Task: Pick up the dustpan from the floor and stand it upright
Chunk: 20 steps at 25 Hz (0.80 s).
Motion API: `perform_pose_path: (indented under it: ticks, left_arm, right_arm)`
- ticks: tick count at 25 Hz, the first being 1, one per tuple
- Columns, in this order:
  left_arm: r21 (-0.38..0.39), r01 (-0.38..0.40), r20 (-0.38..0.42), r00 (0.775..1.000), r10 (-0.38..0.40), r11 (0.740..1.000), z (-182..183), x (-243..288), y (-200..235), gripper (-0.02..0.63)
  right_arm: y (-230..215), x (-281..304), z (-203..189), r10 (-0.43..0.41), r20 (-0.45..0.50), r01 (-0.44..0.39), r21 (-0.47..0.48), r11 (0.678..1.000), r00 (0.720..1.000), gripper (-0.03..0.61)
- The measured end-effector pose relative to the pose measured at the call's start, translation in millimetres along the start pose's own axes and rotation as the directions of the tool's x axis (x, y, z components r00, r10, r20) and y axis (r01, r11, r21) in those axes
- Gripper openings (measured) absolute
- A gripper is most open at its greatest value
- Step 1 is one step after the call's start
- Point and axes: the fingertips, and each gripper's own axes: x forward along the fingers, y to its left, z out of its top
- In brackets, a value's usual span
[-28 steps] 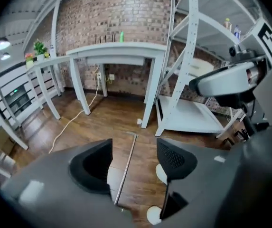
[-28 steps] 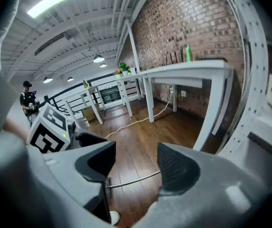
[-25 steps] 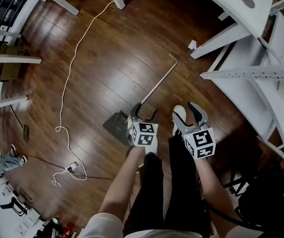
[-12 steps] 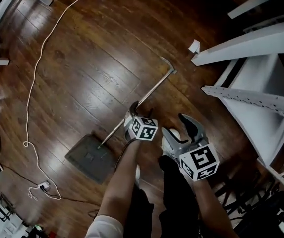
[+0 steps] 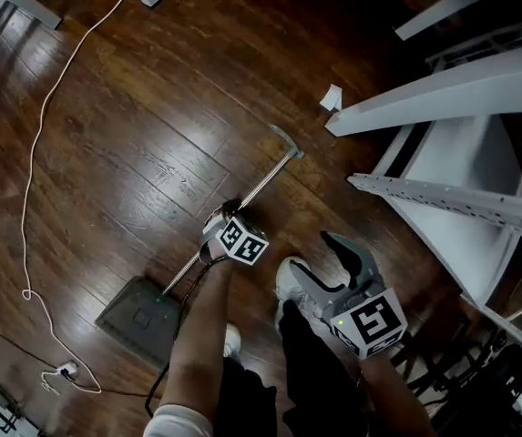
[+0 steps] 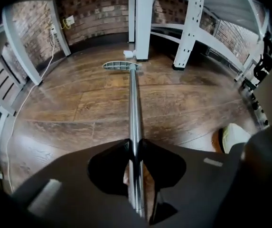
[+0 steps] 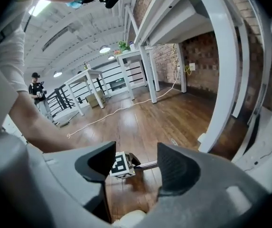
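Note:
The dustpan lies flat on the wood floor, its dark pan [image 5: 138,319] at lower left. Its long metal handle [image 5: 265,185] runs up-right to a grey grip end [image 5: 286,140]. My left gripper [image 5: 227,212] points steeply down and is shut on the handle about midway. In the left gripper view the handle [image 6: 134,103] passes straight between the closed pads [image 6: 135,146] toward the grip end [image 6: 120,65]. My right gripper [image 5: 313,260] hangs open to the right of it, holding nothing. Between its jaws [image 7: 136,153] the right gripper view shows the left gripper's marker cube [image 7: 120,165].
A white cable [image 5: 33,171] snakes across the floor at left to a plug [image 5: 65,370]. White shelf frames [image 5: 443,89] fill the right side, with a paper scrap [image 5: 332,97] by one leg. My shoe [image 5: 290,274] stands beside the handle. Another person [image 7: 37,91] stands far off.
My left gripper dropped to the floor along the handle and closed on it. The right gripper sank a little and stayed open. The dustpan has not moved.

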Motion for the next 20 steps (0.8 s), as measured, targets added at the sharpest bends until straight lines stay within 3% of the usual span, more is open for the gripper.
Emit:
perform_pose_path:
  ticks: [5,12,16,20]
  left_arm:
    - [-0.065,-0.049,0.158,0.986,0.059,0.997,44,-123,8,0.095]
    - [-0.143,-0.090,0.316,0.940,0.132,0.986,81,-324,20,0.089]
    - [-0.198,-0.089,0.364,0.918,0.157,0.976,85,-401,24,0.094]
    - [-0.276,-0.089,0.396,0.897,0.198,0.957,73,-441,20,0.094]
  right_arm:
    - [39,-32,71,0.016,0.051,-0.014,-0.031,0.999,0.999,0.261]
    - [129,-124,198,0.087,0.137,-0.067,-0.146,0.987,0.987,0.244]
    - [165,-169,239,0.073,0.143,-0.048,-0.168,0.985,0.987,0.232]
    - [184,-196,249,0.019,0.138,-0.002,-0.121,0.993,0.990,0.232]
